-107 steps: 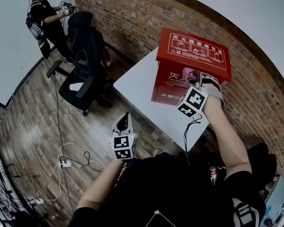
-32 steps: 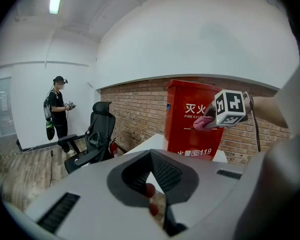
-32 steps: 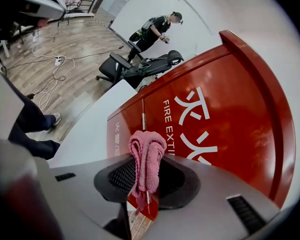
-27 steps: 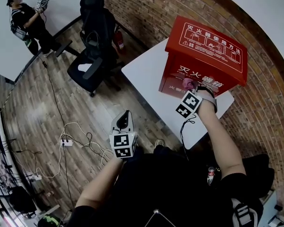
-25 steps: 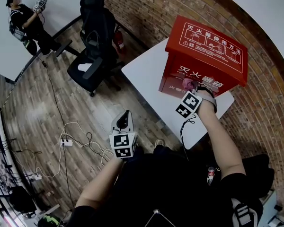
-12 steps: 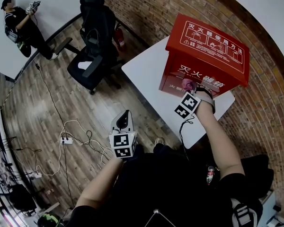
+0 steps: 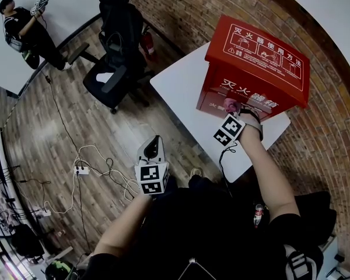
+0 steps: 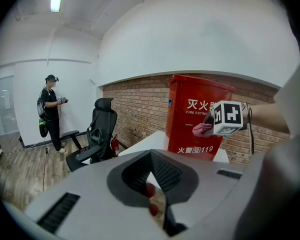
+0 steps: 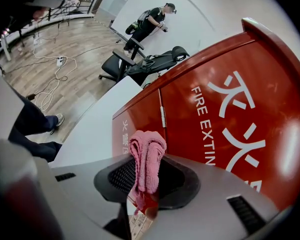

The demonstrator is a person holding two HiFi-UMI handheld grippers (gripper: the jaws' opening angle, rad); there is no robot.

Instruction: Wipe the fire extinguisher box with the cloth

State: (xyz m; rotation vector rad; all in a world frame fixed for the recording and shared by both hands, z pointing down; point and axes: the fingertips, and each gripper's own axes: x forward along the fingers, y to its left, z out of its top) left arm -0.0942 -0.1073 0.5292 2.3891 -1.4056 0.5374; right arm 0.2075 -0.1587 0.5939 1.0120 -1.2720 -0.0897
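Just ahead of my right gripper, jaws clamped on the cloth, stands the fire extinguisher box. I judge I'm mid-wipe; next, press and sweep across. Left gripper idle, jaws closed on nothing.

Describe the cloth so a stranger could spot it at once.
Find the white table by the brick wall; a red metal fire extinguisher box stands on it. At the box's front face, the right gripper pinches a small bunched pink cloth, the only soft, pink thing there.
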